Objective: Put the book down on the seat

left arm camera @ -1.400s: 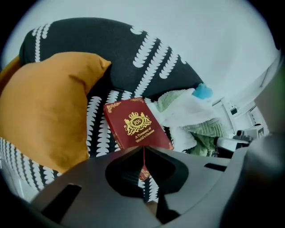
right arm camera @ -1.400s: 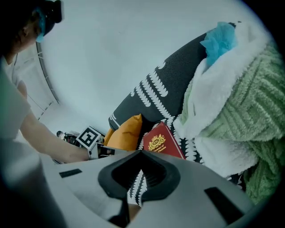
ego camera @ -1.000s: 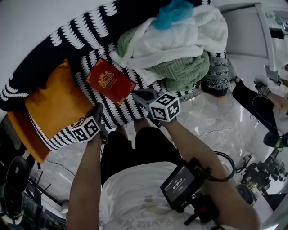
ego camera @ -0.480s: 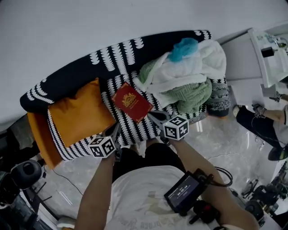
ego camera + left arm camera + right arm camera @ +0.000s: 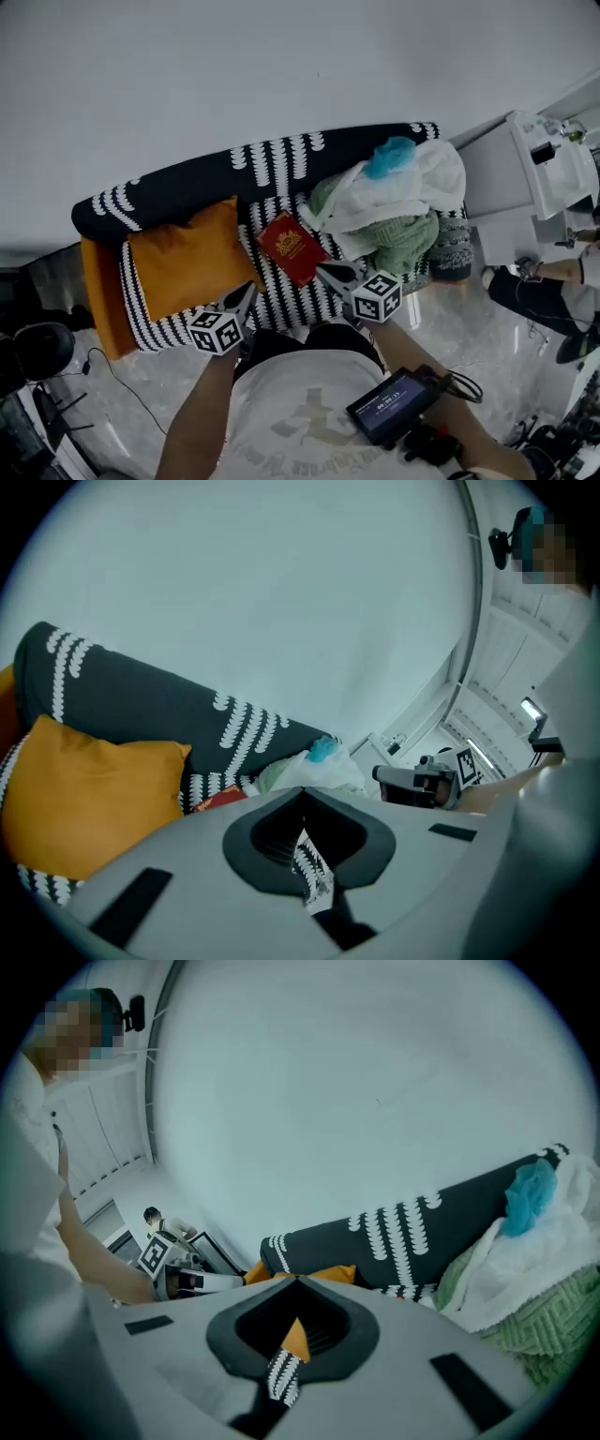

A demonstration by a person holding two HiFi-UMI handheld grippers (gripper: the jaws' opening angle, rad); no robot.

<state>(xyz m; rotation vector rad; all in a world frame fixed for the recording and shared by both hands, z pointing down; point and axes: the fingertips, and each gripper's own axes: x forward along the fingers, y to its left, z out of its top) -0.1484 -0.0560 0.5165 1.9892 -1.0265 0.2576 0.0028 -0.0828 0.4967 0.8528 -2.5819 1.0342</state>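
The red book (image 5: 292,247) with a gold emblem lies flat on the black-and-white striped seat (image 5: 281,298) of the sofa, between an orange pillow (image 5: 187,258) and a heap of towels (image 5: 394,216). My left gripper (image 5: 248,292) hangs over the seat's front edge, left of and below the book, shut and empty. My right gripper (image 5: 325,273) is just right of the book's near corner, apart from it, also shut with nothing held. In the left gripper view a red sliver of the book (image 5: 220,799) shows past the closed left gripper (image 5: 302,789). The closed right gripper (image 5: 298,1281) faces the sofa back; that view does not show the book.
A blue cloth (image 5: 389,157) tops the towel heap. A white cabinet (image 5: 525,178) stands right of the sofa, with a person (image 5: 553,281) on the floor beside it. A small monitor (image 5: 394,405) hangs at my chest. Marble floor lies in front of the sofa.
The view has pulled up and back from the sofa. Both grippers have drawn back with it from the book, toward the seat's front edge. The book still lies in the same spot.
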